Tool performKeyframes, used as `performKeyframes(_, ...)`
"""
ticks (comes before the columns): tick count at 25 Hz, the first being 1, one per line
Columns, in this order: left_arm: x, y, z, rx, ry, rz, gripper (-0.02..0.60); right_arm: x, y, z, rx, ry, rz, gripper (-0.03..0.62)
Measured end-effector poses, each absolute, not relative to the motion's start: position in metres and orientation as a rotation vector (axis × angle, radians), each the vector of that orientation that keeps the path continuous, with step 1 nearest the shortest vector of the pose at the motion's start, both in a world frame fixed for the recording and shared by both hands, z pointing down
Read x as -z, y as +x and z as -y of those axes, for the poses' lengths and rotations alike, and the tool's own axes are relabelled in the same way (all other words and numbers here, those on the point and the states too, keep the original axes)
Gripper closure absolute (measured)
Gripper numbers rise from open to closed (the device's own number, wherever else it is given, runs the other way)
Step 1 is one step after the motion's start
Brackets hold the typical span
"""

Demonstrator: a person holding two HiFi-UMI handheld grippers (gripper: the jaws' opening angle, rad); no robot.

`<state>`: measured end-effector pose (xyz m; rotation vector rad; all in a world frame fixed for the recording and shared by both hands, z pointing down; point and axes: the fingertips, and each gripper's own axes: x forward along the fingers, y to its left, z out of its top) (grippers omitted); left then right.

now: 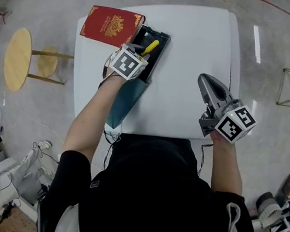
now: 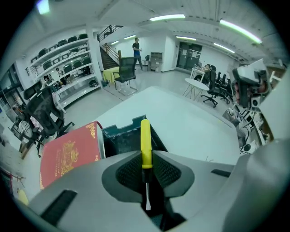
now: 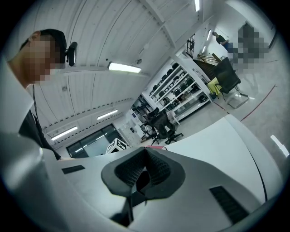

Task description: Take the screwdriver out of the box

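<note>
Plainly, the screwdriver (image 2: 145, 139) sits pinched inside the left claw (image 2: 146, 155).

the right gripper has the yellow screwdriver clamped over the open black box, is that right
No, the side is wrong: it is the left gripper that has the yellow screwdriver clamped over the open black box, as the left gripper view shows. The right gripper is shut on nothing.

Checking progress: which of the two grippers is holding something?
The left gripper, shut on the yellow screwdriver above the box; the right gripper is shut on nothing.
</note>
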<state>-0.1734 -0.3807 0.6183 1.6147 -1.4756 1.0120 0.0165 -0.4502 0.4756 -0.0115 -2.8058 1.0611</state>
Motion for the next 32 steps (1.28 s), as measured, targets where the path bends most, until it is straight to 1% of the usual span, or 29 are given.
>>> performKeyframes(10, -0.526, -0.167, 0.338, -0.739, 1.748, 1.742, 0.502, -0.434, 0.002, 0.402, -0.941, -0.043, 2.856, 0.565)
performKeyframes(15, -0.480, -0.164, 0.296, -0.594, 1.812, 1.847, 0.502, -0.413, -0.005, 0.363, -0.846, -0.065, 2.881, 0.565)
performKeyframes(20, -0.440, -0.153, 0.247, -0.516, 1.883, 1.918, 0.502, -0.388, -0.006, 0.322, -0.765, -0.040, 2.887, 0.565)
performKeyframes(25, -0.415, -0.145, 0.202, -0.428, 1.919, 1.991, 0.502, -0.373, -0.004, 0.283, -0.669, -0.055, 2.898, 0.565)
performKeyframes(32, -0.406, -0.143, 0.165, -0.353, 1.921, 2.032, 0.502, -0.359, -0.005, 0.256, -0.597, -0.085, 2.930, 0.565)
